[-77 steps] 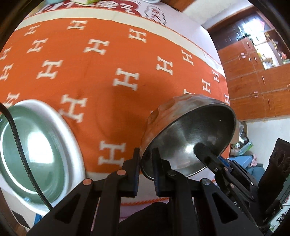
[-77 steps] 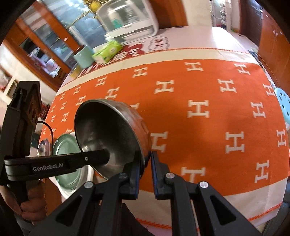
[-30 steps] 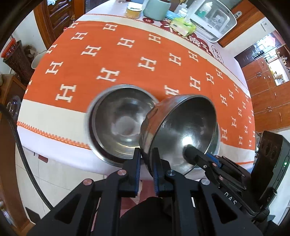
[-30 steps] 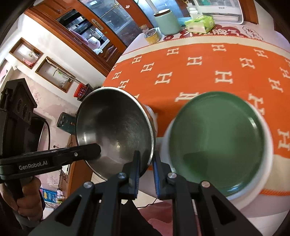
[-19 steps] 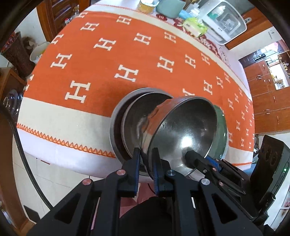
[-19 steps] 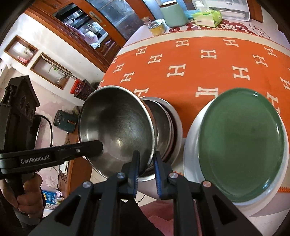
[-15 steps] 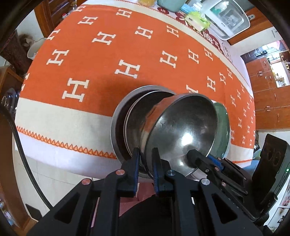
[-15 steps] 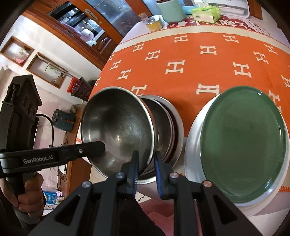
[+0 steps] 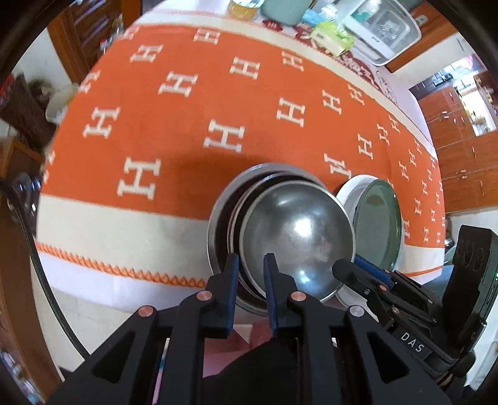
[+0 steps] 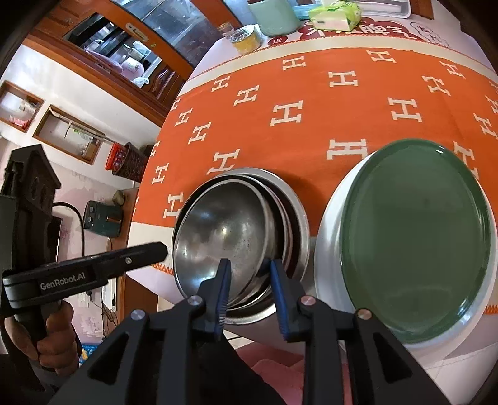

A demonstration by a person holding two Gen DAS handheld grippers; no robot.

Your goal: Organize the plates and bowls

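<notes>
The steel bowl (image 9: 295,236) (image 10: 224,227) sits nested in a stack of steel bowls (image 9: 218,218) (image 10: 298,215) at the table's near edge. My left gripper (image 9: 251,277) straddles its near rim; the jaws are opening and the pads stand just off the metal. My right gripper (image 10: 250,280) straddles the opposite rim, its jaws opening wider, with a clear gap on both sides. Each gripper shows in the other's view: the right gripper (image 9: 342,269) and the left gripper (image 10: 155,249). Right of the stack, a green plate (image 9: 376,230) (image 10: 414,236) lies on a white plate (image 10: 326,249).
An orange cloth with white H marks (image 9: 193,124) covers the table. At the far edge stand a mint canister (image 10: 274,15), a yellow jar (image 10: 246,37), a tissue pack (image 9: 330,37) and a white box (image 9: 382,28). A hand (image 10: 56,339) holds the left gripper's handle.
The bowl was held tilted above the stack by both grippers; it now lies settled in the stack. Both pairs of jaws have spread apart, the right more.
</notes>
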